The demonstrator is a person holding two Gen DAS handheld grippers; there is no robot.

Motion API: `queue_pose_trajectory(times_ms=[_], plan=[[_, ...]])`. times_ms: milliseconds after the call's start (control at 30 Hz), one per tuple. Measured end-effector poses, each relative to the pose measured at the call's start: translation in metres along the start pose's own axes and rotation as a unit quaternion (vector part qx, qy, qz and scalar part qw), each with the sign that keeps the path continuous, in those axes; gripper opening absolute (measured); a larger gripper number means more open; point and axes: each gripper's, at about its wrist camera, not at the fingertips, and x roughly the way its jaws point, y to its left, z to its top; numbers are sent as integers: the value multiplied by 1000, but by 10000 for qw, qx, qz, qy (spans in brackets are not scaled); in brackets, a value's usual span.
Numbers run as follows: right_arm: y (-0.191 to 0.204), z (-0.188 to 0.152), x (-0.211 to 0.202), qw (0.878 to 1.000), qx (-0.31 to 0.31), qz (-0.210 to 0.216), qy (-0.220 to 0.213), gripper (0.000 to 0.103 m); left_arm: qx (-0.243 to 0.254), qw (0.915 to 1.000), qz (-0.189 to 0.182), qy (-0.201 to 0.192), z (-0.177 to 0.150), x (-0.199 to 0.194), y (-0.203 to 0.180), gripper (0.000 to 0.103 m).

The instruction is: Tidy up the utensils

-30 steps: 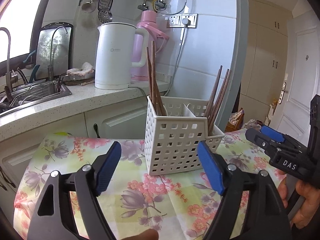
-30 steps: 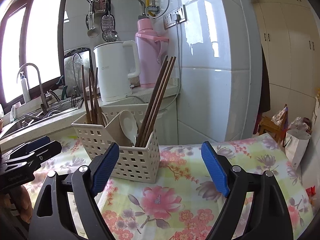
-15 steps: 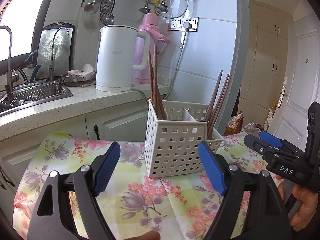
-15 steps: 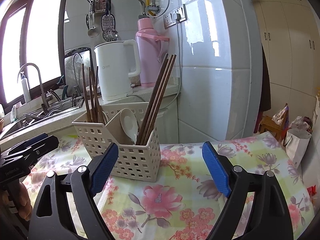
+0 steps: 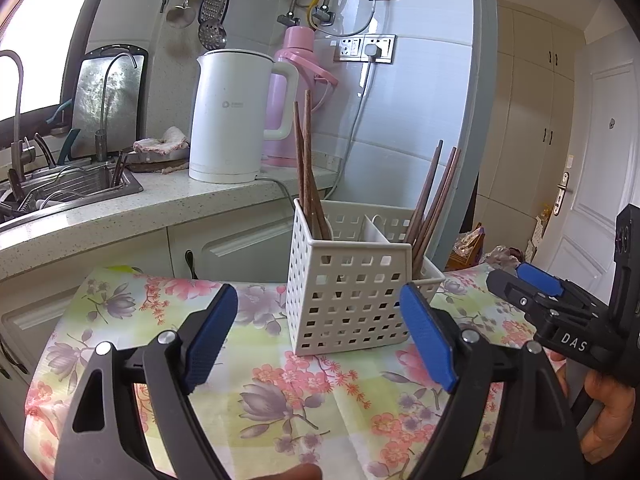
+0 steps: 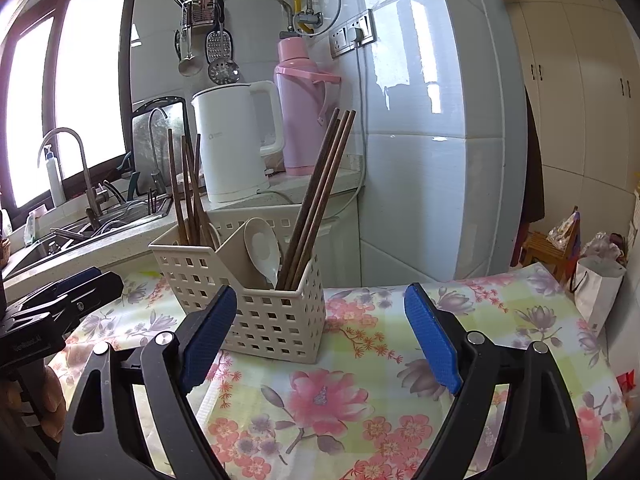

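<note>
A white perforated basket [image 5: 348, 304] [image 6: 272, 316] stands on the floral tablecloth [image 5: 280, 392]. Brown chopsticks [image 5: 306, 160] lean in its left compartment, and another bunch [image 5: 436, 192] in its right one. In the right wrist view a pale spoon [image 6: 262, 246] rests in the middle section beside the right-hand chopsticks [image 6: 324, 184]. My left gripper [image 5: 317, 290] hovers just short of the basket, jaws opening, nothing between the blue pads. My right gripper [image 6: 320, 290] is open and empty, to the basket's right. Each gripper shows in the other's view [image 5: 536, 300] [image 6: 68, 292].
Behind the table runs a speckled counter with a white kettle [image 5: 230, 116], a pink thermos [image 5: 286, 120] and a sink [image 5: 72, 188] at the left. A tiled pillar rises behind the basket. A white bag [image 6: 596, 288] sits past the table's right edge.
The left gripper's pads have spread slightly wider. The right gripper and the basket look the same as before.
</note>
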Motion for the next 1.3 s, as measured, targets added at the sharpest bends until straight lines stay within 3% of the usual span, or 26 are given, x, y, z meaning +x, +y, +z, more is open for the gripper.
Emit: queue_pose_trajectory(times_ms=[1300], plan=[[2, 0, -2, 10000, 25, 40, -10, 81, 4, 10000, -44, -23, 1, -4, -3, 81]])
